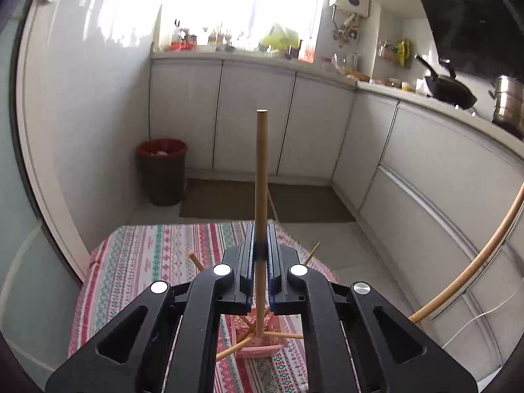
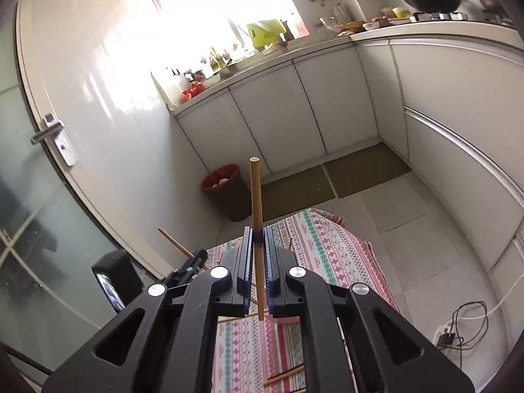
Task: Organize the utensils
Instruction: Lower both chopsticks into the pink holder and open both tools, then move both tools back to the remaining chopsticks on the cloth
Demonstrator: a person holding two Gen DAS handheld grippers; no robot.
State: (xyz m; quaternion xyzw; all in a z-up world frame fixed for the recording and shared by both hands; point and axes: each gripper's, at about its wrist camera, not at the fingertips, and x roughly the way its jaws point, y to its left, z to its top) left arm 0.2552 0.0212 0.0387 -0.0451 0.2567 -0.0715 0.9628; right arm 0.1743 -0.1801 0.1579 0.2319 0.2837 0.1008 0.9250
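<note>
The left gripper (image 1: 261,249) is clamped on one upright chopstick (image 1: 261,177); the right gripper (image 2: 258,245) is clamped on another chopstick (image 2: 256,216). Loose chopsticks (image 1: 278,334) lie crossed in the pink basket (image 1: 258,352) at lower centre (count unclear). Sorting is judged mostly unfinished.

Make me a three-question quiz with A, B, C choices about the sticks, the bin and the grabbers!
1. Where does the red-rimmed dark round bin stand?
A. on the counter
B. on the floor by the white cabinets
C. on the table

2. What colour is the small plastic basket under the left gripper?
A. pink
B. blue
C. black

3. What is the right gripper doing?
A. gaping empty
B. clamping a spoon
C. clamping a wooden chopstick

Answers: B, the bin sits on the floor beside the cabinets; A, the basket is pink; C, the jaws pinch the chopstick upright.
</note>
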